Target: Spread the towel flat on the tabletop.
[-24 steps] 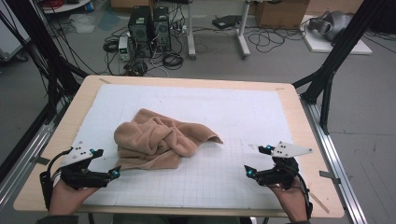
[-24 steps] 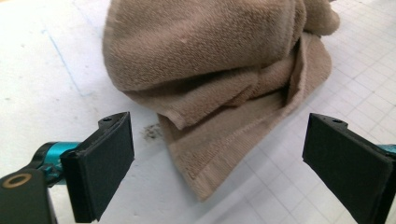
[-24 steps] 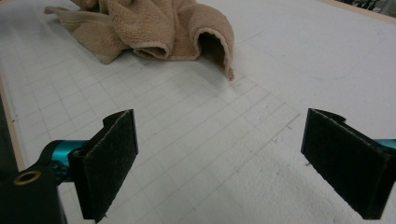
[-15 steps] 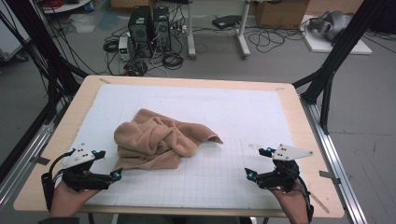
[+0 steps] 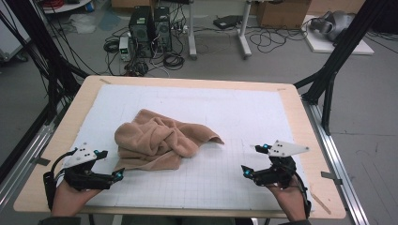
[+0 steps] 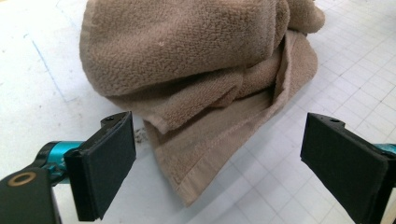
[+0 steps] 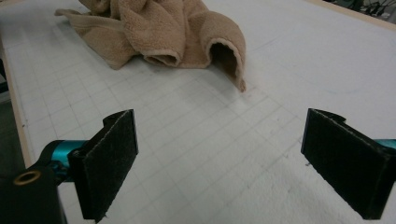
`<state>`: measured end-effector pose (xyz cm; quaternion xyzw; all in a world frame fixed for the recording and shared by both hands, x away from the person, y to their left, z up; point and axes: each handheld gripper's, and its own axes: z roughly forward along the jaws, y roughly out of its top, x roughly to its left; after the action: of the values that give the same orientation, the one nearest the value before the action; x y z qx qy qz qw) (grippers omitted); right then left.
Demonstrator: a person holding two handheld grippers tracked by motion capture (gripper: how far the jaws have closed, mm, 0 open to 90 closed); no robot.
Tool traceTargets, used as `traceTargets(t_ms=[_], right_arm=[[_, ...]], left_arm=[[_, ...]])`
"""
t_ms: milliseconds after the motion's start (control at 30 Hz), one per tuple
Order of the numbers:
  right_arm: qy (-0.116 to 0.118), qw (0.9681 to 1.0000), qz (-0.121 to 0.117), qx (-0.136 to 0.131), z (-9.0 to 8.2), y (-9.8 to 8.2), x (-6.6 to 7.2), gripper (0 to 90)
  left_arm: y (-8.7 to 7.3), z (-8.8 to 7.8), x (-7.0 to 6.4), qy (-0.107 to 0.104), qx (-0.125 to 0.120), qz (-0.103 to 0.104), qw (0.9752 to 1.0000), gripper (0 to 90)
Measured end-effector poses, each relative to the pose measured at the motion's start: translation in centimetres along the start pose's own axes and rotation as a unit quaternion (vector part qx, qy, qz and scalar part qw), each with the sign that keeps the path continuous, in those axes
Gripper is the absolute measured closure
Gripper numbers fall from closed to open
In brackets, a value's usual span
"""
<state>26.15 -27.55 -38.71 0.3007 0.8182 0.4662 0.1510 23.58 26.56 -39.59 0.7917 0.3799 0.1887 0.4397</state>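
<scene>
lying in a crumpled heap on the white gridded mat (image 5: 244,112), the tan towel (image 5: 157,140) sat left of the counter's (image 5: 300,122) middle, somewhat toward the near edge, with one pointed corner stretched out toward the right edge. the left claw (image 5: 109,165) hovered by the near left corner of the counter, just beside the towel's near left part. its jaws stood released and wide apart, with nothing pressed between the pads. in the left gripper view the towel (image 6: 196,79) lay close ahead of the left claw (image 6: 215,154), a hemmed flap reaching down into the gap between the jaws without touching either one. the right claw (image 5: 251,161) hovered near the near right corner, well apart from the towel, and its jaws were likewise released and grasped nothing. in the right gripper view the right claw (image 7: 219,158) faced bare mat (image 7: 196,135), with the towel (image 7: 163,32) farther off, a rolled fold open toward the camera.
</scene>
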Motion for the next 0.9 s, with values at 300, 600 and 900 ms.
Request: traceTargets(t_ms=[300,600,900], right_arm=[[0.032,0.9991,-0.025,0.006,3.2,3.4,0.9,10.1],[0.071,0.9961,-0.048,0.019,8.2,7.2,2.0,10.1],[0.117,0.9904,-0.06,0.042,14.1,8.7,4.2,18.4]], left_arm=[[1.0,0.4,-0.2,-0.006,-0.003,0.01,0.9999,12.8],[2.0,2.0,0.7,-0.006,-0.004,0.001,1.0,14.1],[4.5,3.8,1.6,0.004,-0.008,0.002,1.0,20.3]])
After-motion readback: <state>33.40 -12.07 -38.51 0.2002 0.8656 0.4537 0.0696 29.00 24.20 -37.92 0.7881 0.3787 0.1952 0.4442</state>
